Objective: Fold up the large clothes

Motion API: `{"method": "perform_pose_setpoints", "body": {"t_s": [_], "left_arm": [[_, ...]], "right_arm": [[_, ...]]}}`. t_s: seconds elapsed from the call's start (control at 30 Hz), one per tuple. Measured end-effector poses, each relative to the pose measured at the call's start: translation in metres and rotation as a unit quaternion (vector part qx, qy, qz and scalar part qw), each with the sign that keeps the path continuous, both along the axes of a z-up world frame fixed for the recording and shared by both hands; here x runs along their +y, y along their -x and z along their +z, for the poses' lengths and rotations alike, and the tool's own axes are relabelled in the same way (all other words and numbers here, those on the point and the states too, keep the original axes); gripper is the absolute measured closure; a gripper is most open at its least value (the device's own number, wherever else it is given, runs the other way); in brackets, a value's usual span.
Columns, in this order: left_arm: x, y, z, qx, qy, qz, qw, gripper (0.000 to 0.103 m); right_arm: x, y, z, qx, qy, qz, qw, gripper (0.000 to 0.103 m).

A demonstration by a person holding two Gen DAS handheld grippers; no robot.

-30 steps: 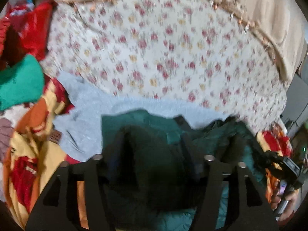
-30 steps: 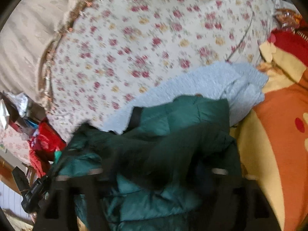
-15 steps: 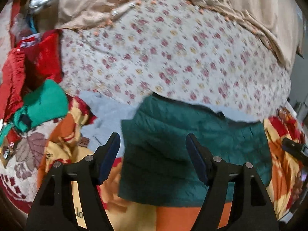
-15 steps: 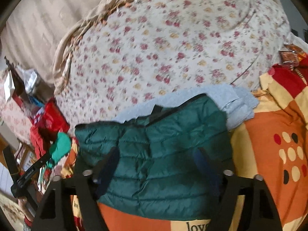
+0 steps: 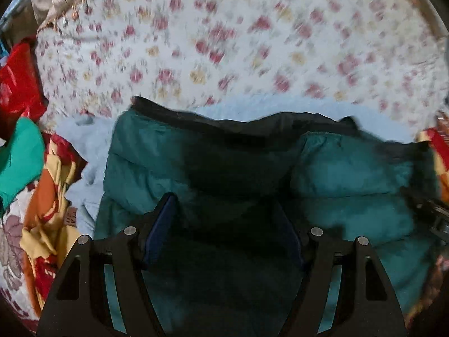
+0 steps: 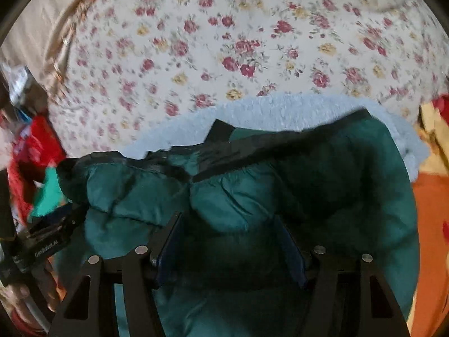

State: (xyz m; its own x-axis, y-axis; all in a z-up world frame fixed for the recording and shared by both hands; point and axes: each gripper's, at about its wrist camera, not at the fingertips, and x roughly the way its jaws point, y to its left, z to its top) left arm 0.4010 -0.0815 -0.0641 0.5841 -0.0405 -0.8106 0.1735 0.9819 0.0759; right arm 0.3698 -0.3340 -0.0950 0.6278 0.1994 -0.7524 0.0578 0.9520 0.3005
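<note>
Both tools dropped closer onto green jacket [image 5: 350, 168].

Floral bedsheet [image 6: 252, 42] with beige cloth [image 6: 31, 28] at its edge

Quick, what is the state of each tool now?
Left tool: open, over the green jacket.
Right tool: just been closing, jacket fabric between its jaws; grip cannot be told.

1. The left wrist camera sits behind its hand-held gripper [image 5: 224, 213], angled steeply down, close over the green puffer jacket [image 5: 350, 174].
2. The right wrist camera looks likewise past its hand-held gripper [image 6: 230, 233].
3. Both views share that jacket [image 6: 336, 185] and, beyond it, the floral bedspread [image 5: 238, 42].
</note>
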Motion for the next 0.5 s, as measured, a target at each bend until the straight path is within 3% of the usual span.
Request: {"method": "perform_pose_setpoints", "body": {"t_s": [0.23, 0.5], "left_arm": [[0.0, -0.025, -0.028, -0.014, -0.021, 0.0, 0.9997, 0.026], [-0.004, -0.034, -0.037, -0.032, -0.02, 0.002, 0.9993, 0.022]], "right_arm": [[0.002, -0.038, -0.012, -0.007, 0.038, 0.0, 0.999, 0.038], [0.006, -0.045, -0.022, -0.024, 0.05, 0.003, 0.998, 0.032]]}}
